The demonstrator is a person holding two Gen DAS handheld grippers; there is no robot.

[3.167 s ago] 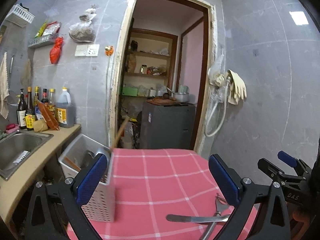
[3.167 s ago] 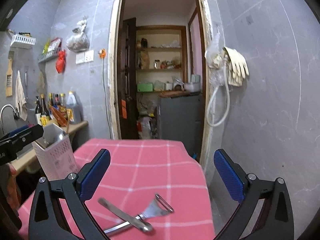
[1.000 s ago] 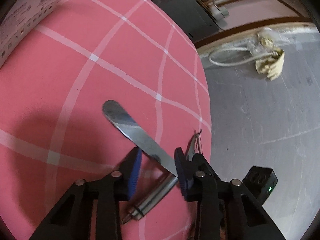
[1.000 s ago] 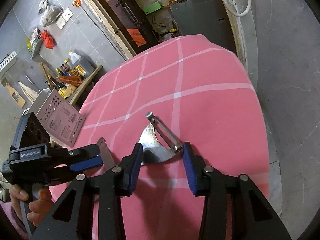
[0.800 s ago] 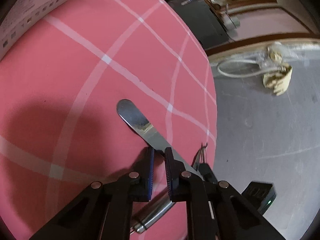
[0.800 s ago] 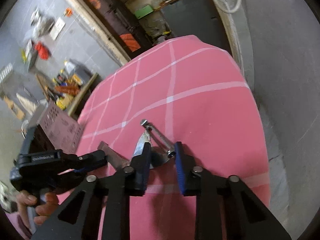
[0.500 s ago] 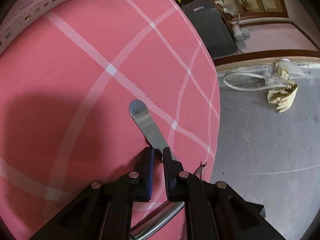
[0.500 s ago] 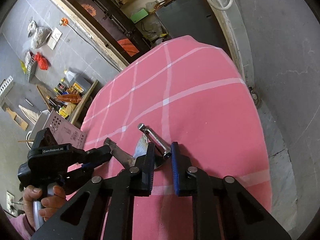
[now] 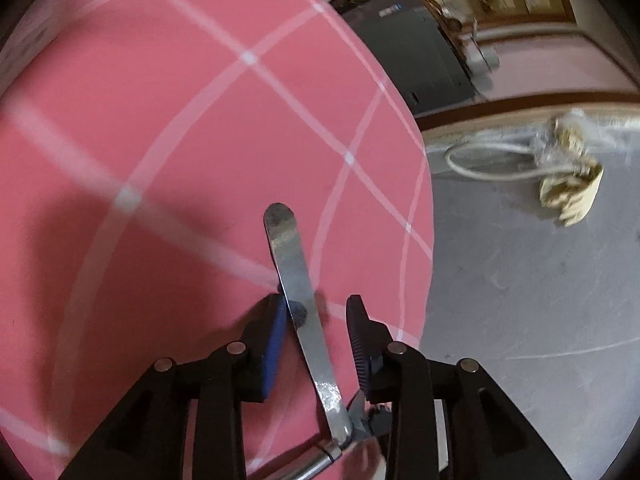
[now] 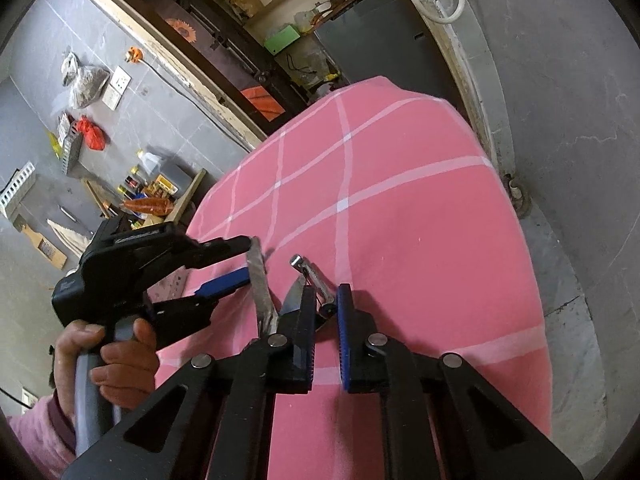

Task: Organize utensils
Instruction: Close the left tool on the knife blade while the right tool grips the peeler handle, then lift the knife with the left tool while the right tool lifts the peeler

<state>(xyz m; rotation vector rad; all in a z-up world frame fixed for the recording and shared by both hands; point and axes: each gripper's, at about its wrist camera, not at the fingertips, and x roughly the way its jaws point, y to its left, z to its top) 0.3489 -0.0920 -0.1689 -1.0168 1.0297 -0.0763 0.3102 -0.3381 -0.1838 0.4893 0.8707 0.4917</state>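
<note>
Butter knife (image 9: 294, 276): plain steel, flat narrow blade with a rounded tip, round polished handle at the near end. It lay on the pink checked cloth (image 9: 168, 128) of the bench, long axis running roughly away from the left camera, tip pointing toward the far edge of the cloth and leaning slightly left. Peeler (image 10: 310, 280): steel, a flared blade frame with a slim threaded cross-bar, bar angled up and to the left, sitting just right of the knife on the same cloth. Left tool (image 9: 316, 316): its jaws had just been opening, partly apart, knife blade between them; the blade lay against the left blue pad (image 9: 276, 332), right pad clear of it, so no clamp. In the right view that tool, held by a hand (image 10: 116, 356) in a pink sleeve, reached in from the left of the knife. Right tool (image 10: 323, 308): jaws had just been closing, narrow gap, pads pressed on the peeler's frame and bar end.
</note>
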